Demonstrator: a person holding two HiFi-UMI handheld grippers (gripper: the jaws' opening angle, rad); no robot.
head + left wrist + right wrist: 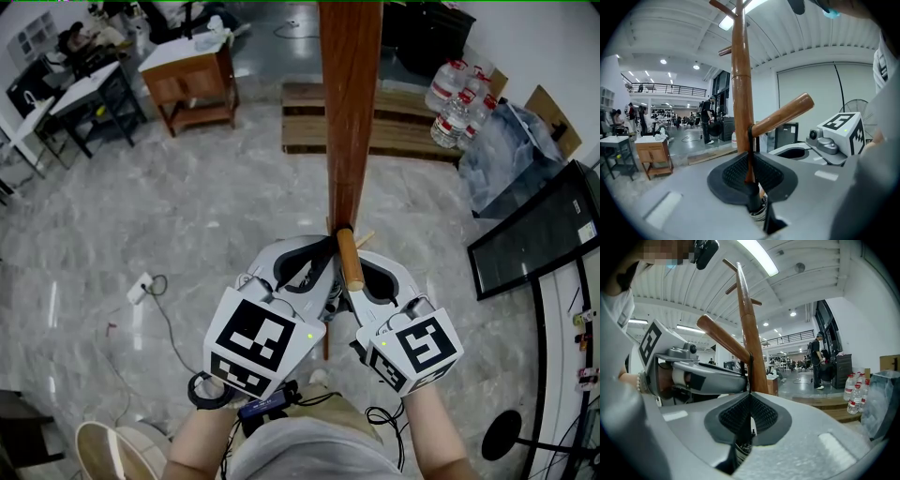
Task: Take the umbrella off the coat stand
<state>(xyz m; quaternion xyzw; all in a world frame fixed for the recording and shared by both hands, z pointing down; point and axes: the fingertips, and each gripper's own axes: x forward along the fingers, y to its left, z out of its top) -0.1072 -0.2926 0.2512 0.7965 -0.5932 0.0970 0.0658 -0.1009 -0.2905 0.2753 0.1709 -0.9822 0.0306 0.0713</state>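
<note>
Marble floor (187, 234) of big open hall below. Spotting umbrella (753, 199) just under both jaw pairs, hung by black strap (749, 140) looped over slanted peg (783, 115) of wooden coat stand (740, 84). Left hand-held gripper (750, 166) pinched shut on strap above handle; right hand-held gripper (750, 401) apparently clamped on it from opposite side. Judged step: grasp made, unhooking not yet done. Next: lifting strap up along peg past tip, then pulling clear of pole.
</note>
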